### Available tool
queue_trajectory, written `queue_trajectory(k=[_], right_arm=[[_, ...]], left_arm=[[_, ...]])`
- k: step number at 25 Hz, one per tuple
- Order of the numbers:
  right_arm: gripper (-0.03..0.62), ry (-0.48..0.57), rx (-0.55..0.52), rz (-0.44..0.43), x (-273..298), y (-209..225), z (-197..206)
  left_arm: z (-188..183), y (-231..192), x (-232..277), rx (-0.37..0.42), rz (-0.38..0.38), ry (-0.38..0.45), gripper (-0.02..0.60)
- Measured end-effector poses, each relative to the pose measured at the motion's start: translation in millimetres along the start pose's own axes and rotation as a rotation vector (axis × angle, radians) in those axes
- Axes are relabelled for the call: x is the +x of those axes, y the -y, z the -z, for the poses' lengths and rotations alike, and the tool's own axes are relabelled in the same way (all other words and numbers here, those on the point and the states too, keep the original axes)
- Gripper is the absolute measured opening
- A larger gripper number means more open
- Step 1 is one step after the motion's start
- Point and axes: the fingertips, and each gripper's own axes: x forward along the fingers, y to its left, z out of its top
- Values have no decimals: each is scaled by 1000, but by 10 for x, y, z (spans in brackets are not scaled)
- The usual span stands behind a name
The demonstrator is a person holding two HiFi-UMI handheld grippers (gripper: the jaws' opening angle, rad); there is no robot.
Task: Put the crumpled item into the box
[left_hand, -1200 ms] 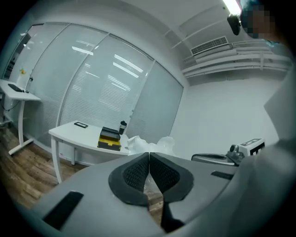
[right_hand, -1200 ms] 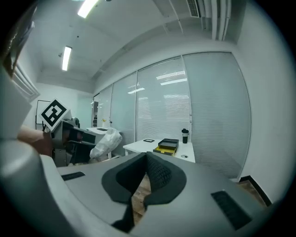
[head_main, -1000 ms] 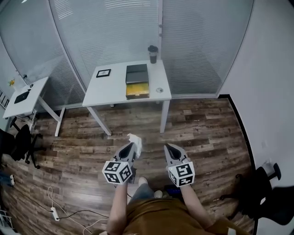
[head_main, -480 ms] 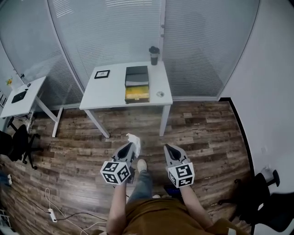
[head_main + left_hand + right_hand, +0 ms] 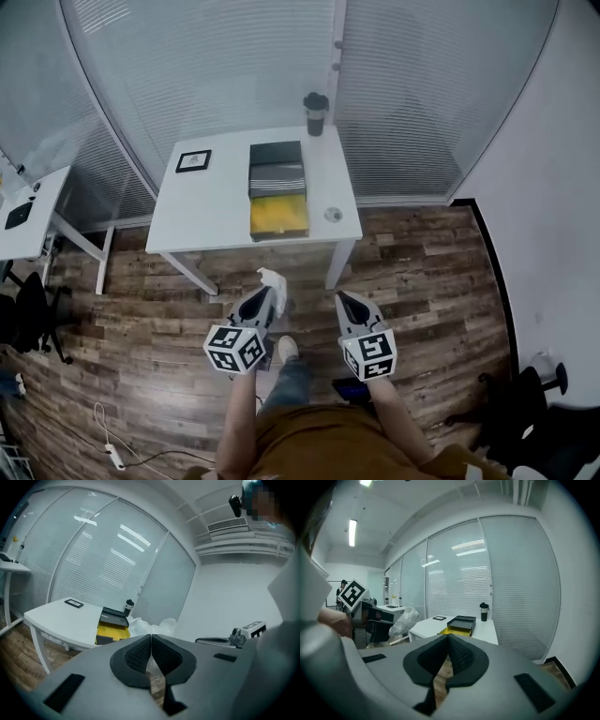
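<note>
My left gripper [image 5: 269, 293] is shut on a crumpled white item [image 5: 273, 281], which sticks out past the jaw tips over the wooden floor; the same crumpled item [image 5: 151, 626] bulges above the closed jaws in the left gripper view and shows as a pale lump [image 5: 404, 620] in the right gripper view. My right gripper [image 5: 344, 302] hangs beside it, shut and empty. Ahead stands a white table [image 5: 202, 205] carrying an open box [image 5: 278, 216] with a yellow inside and a dark raised lid. Both grippers are short of the table's near edge.
On the table lie a small framed picture [image 5: 193, 160], a dark tumbler [image 5: 315, 113] at the back and a small round object [image 5: 332, 214]. Glass walls with blinds rise behind. A second desk [image 5: 23, 225] and office chairs [image 5: 33, 309] stand left; another chair [image 5: 534, 412] sits right.
The table and box have come closer and lower in the head view as the person walks toward them. Both grippers keep their pose, the left still holding the crumpled item.
</note>
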Motion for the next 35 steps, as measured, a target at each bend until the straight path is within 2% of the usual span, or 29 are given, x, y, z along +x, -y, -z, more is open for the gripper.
queue_trajectory(k=[6,13,23,35], right_arm=[[12,-11,0,36,906,328,-293],[12,-22,10,81,1536,598,-427],[12,-19,25,102,1826,757,-498],[12,33,18,56,2275,817,-631]], left_arm=[[-439,-710,713,-14,10,-16,28],[-766,-1179,1269,-6,37,-26,28],[-864,-1318,1514,3,56,-48,28],[-1056,-1464,1746,57,45,-42,28]])
